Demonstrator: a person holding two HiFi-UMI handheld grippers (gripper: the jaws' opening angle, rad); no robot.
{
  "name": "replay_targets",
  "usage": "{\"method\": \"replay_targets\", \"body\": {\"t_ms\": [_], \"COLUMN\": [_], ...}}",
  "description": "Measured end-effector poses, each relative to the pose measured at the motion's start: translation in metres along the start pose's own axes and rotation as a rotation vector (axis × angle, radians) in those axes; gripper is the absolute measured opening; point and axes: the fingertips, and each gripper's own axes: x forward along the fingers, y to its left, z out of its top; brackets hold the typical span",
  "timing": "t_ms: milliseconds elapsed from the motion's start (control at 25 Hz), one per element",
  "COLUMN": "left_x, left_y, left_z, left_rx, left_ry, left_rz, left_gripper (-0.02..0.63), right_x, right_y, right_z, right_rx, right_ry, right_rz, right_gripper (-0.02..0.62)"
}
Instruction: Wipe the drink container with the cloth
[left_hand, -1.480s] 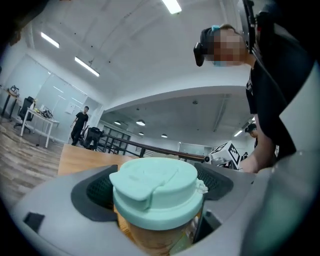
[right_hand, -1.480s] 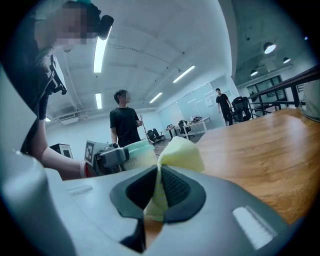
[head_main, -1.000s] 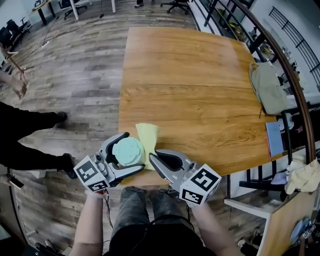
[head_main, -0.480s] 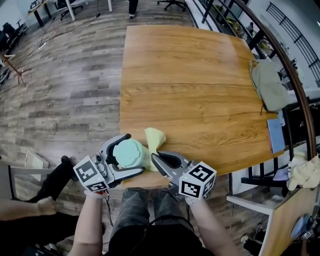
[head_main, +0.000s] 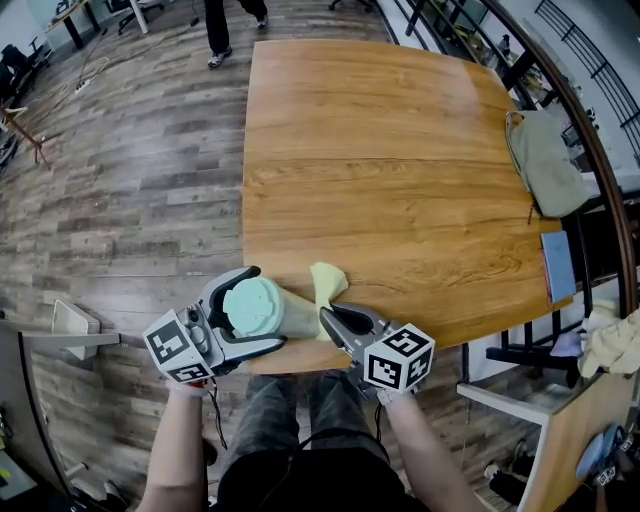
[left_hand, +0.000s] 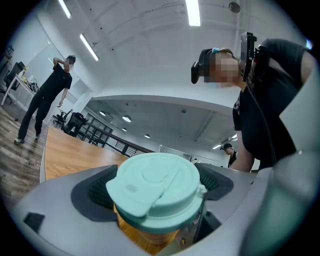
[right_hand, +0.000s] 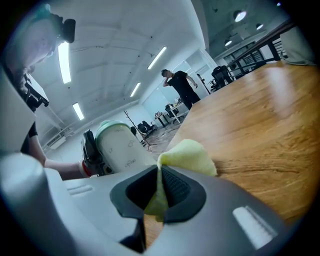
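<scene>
Left gripper (head_main: 262, 307): jaws clamped on cup (head_main: 290, 314) just below mint-green lid (head_main: 253, 304). Cup tipped on side, lid toward person, body pointing right, over near edge of bench (head_main: 400, 180).

Right gripper (head_main: 330, 318): jaws pinched on yellow cloth (head_main: 327, 281). Cloth's free end bunches up past jaw tips, just beside cup's far end; contact unclear. In right gripper view, cloth fold hangs between pads (right_hand: 175, 187), with cup to left.

Grey bag (head_main: 545, 165) at far right bench edge, well apart.
</scene>
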Motion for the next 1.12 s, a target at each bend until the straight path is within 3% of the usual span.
{"method": "replay_targets", "body": {"t_ms": [200,440,520,680,800,960,1120], "left_x": [0.001,0.002,0.005,0.012,0.012,0.014,0.019], "left_y": [-0.003,-0.006,-0.012,-0.024,-0.030,-0.033,-0.036], "left_z": [0.000,-0.002,-0.004,-0.007,-0.012,-0.017,-0.017], "left_rx": [0.014,0.040,0.072,0.148,0.156,0.165,0.174], "left_ry": [0.012,0.045,0.077,0.145,0.195,0.230,0.232], "left_rz": [-0.017,-0.033,-0.047,-0.081,-0.082,-0.080,-0.084], "left_gripper": [0.477,0.477,0.477,0.477,0.477,0.477,0.477], "right_x": [-0.001,-0.008,-0.013,-0.020,-0.019,-0.015,-0.011], "right_y": [-0.012,-0.018,-0.010,0.024,0.052,0.079,0.080], "right_z": [-0.013,-0.018,-0.006,0.033,0.057,0.079,0.084], "right_rx": [-0.014,-0.103,-0.086,-0.024,-0.022,-0.047,-0.009], "right_ry": [0.041,0.084,0.036,-0.065,-0.085,-0.093,-0.099], "right_rz": [-0.050,-0.106,-0.058,0.147,0.269,0.366,0.396], "right_gripper": [0.029,0.029,0.029,0.029,0.029,0.029,0.029]}}
